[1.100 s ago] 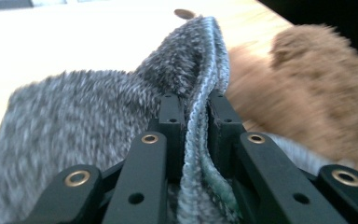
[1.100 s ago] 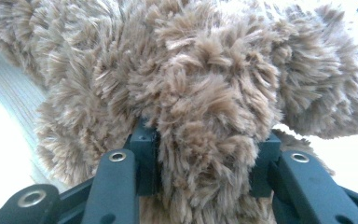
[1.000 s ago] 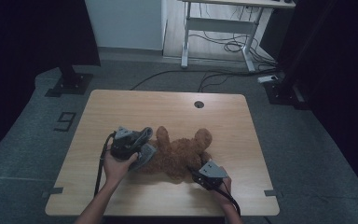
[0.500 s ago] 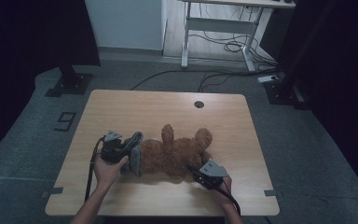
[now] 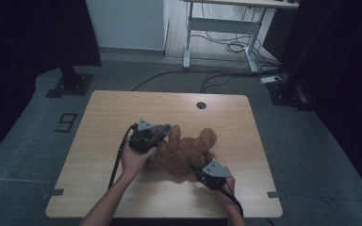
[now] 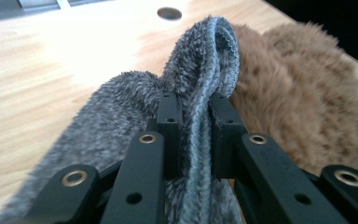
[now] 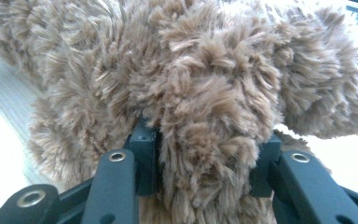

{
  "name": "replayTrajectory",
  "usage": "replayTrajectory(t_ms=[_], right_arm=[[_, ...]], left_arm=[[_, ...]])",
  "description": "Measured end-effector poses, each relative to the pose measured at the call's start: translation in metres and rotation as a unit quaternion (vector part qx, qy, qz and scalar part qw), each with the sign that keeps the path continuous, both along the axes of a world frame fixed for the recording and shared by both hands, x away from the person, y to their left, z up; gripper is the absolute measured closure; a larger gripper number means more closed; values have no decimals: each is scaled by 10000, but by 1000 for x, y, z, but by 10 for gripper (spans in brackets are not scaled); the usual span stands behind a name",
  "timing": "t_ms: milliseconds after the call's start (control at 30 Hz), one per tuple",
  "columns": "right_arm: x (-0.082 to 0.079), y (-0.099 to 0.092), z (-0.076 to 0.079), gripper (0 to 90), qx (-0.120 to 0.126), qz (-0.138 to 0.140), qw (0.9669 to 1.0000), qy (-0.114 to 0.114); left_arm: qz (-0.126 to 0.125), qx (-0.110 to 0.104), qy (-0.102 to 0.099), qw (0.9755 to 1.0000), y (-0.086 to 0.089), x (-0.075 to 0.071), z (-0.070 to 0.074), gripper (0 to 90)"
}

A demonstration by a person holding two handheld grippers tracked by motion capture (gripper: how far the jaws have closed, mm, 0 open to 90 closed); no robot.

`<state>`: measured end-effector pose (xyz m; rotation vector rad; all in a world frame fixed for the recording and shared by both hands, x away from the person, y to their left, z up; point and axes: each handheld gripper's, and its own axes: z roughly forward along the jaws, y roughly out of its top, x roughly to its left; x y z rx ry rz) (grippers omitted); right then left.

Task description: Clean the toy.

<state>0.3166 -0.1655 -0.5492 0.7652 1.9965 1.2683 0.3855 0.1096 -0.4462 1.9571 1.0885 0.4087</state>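
Observation:
A brown plush teddy bear [image 5: 186,150] lies on the wooden table [image 5: 118,110], right of centre. My left gripper [image 5: 166,133] is at the bear's left side, shut on a fuzzy grey cloth [image 5: 160,137]. In the left gripper view the folded grey cloth [image 6: 121,107] is pinched between the black jaws of the left gripper [image 6: 195,109], with the bear's fur [image 6: 303,93] just to its right. My right gripper [image 5: 197,170] is at the bear's near right corner. In the right gripper view the right gripper [image 7: 205,154] is shut on a thick tuft of the bear [image 7: 191,70].
A round cable hole [image 5: 201,105] sits near the table's far edge. Beyond the table stand a white desk frame [image 5: 217,42], loose floor cables [image 5: 226,70] and a black stand base [image 5: 70,82]. Bare wood lies left of and behind the bear.
My left gripper, with the grey cloth in it, drew back to the left, then swung right and away onto the bear's left side. The right gripper and the bear stayed put.

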Motion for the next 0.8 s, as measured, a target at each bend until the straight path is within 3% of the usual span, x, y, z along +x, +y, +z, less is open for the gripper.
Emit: replayTrajectory(t_ms=[200,333,500,800], right_arm=[[0,-2,0,536,90,123,9999,54],[-1,-7,1,468,265,300,9989,248],[-7,-18,7,327,577,486,9948,689],[-12,-34,28,181,1085,693,9876,902]], left_arm=[[-19,-72,-11,10000,6,-6,-15,773],[-62,-108,-158,9998,10,-20,-19,776],[-107,-302,-335,9989,18,-36,-26,780],[-215,-742,-424,9961,32,-64,-36,782]])
